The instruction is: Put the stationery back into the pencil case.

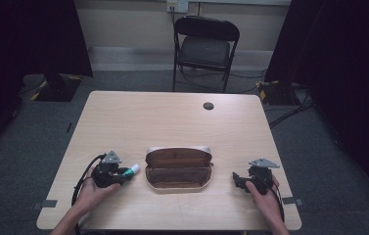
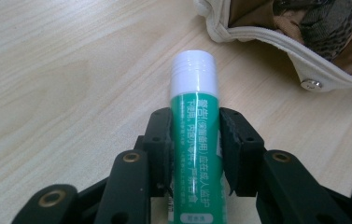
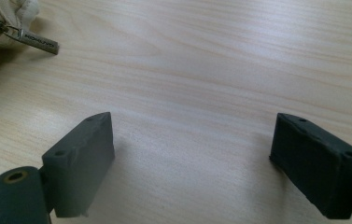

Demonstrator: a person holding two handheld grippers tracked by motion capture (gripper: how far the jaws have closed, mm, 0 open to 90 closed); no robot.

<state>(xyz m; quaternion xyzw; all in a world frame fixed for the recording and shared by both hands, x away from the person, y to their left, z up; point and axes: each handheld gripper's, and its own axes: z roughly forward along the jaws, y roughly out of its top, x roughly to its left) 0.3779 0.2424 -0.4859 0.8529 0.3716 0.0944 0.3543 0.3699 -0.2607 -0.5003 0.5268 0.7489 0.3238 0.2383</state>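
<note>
On a light wooden table point(image 1: 172, 117), an open pencil case point(image 1: 178, 169) lies between two handheld grippers
Left gripper point(image 2: 196, 140) pinches a green glue stick point(image 2: 196, 140); right gripper point(image 3: 192, 158) jaws spread, empty

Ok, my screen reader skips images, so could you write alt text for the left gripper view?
A green glue stick with a white cap is clamped between the black jaws of the left hand-held gripper, pointing away over a pale wooden table. The zipped edge of an open cream pencil case shows at top right.
</note>
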